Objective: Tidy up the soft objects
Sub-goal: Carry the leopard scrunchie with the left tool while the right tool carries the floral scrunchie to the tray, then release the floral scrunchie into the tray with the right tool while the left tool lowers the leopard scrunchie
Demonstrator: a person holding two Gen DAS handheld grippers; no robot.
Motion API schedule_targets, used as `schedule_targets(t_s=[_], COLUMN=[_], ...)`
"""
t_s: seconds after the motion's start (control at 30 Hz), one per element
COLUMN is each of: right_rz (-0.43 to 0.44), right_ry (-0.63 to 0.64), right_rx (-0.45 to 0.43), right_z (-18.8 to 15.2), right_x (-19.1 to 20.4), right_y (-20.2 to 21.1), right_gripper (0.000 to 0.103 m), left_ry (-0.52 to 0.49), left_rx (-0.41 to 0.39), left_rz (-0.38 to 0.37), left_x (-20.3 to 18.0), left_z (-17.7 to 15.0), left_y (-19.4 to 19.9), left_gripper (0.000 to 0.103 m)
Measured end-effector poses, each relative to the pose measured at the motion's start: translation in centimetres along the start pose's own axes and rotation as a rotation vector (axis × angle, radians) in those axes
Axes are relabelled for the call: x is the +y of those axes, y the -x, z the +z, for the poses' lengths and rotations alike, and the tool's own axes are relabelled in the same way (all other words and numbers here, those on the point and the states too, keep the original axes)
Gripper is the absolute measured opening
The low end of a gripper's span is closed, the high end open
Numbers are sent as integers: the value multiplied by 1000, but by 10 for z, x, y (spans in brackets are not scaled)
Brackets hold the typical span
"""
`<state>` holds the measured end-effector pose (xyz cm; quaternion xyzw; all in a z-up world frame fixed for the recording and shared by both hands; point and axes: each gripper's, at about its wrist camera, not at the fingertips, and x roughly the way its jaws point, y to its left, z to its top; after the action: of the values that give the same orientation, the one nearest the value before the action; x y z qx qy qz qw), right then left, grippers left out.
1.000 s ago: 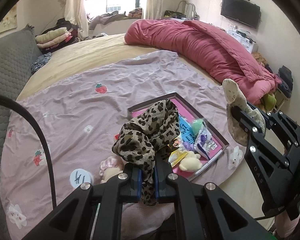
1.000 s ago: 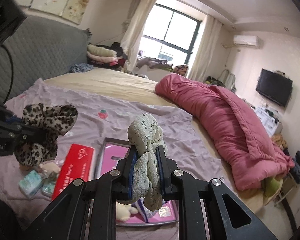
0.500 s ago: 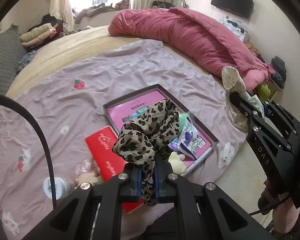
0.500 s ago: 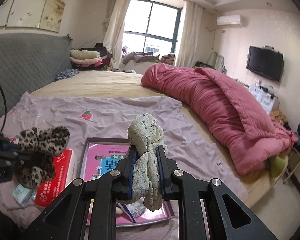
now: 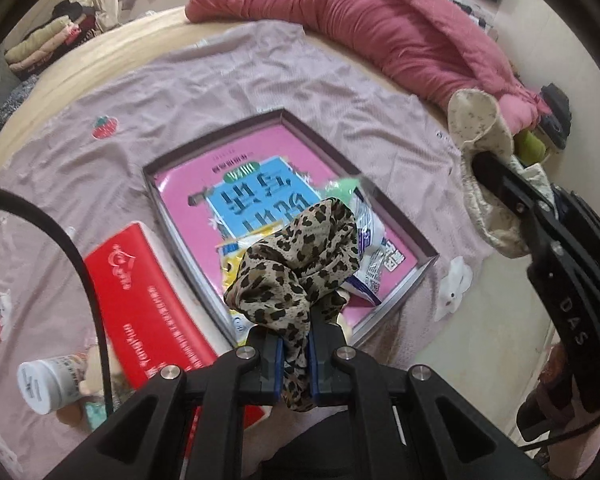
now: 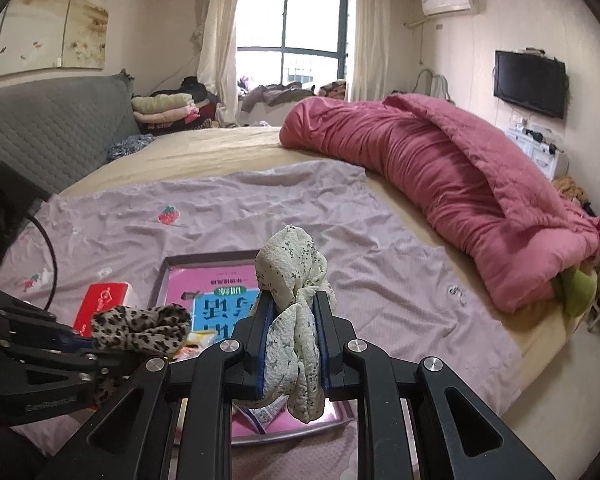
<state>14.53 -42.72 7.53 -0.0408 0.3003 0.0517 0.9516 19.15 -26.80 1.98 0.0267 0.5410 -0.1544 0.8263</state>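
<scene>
Clamping a leopard-print fabric bundle [image 5: 296, 256] at the lower centre of the left wrist view, the left tongs [image 5: 293, 364] are standing narrow, pads pressed into thin, slippery-looking folds that are bulging above the jaws and trailing below them. Gripping a pale speckled cloth [image 6: 294, 304] in the same way at the lower centre of the right wrist view, the right tongs [image 6: 293, 344] are pinching a crinkled, knotted wad. Lying just beyond both, in mid-frame, a shallow rigid tray [image 5: 384, 204] with a glossy pink and blue floor is already carrying crinkly plastic packets [image 5: 370, 256]. Risks, as judged: a loose tail is likely catching on the tray's wall or dragging a packet out; either bundle, springy, may be unfurling over the rim on release. Beside the tray a red box [image 5: 148, 300] is resting on the wrinkled lilac sheet [image 5: 220, 80]; farther off a quilted pink duvet [image 6: 440, 184] is lying heaped.
</scene>
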Motion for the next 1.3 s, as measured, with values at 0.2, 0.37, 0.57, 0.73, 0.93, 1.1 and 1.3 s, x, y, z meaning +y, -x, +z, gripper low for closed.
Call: schedule_targets(t_s=[0.2,0.37,0.57,0.73,0.93,1.1,1.3], right_rz=[23,26,30,21,28,48,57], right_ry=[-34,-37,-33,-27,-42,-88,-116], right_rx=[39,93,139,162,207,204,195], right_z=[-11,-23,-37,-45,-60,-69,-69], right_x=[-8,-7,-4,-3,-7,-12,-17], right_y=[-23,-46,-70,-85,-104,-107,-106], right_gripper=[19,19,20,20,23,28,36], left_ry=[-1,-3,-1,-9,-10,-5,-3], left_rx=[49,80,93,93,95,99,104], left_rz=[2,10,12,13,9,7,7], left_x=[-2,-3,0,-1,-2,-2,-1], left_z=[3,2,1,2,2,1,1], left_y=[-27,-43,-52,-54,-55,-57,-60], left_gripper=[9,9,10,10,10,10,10])
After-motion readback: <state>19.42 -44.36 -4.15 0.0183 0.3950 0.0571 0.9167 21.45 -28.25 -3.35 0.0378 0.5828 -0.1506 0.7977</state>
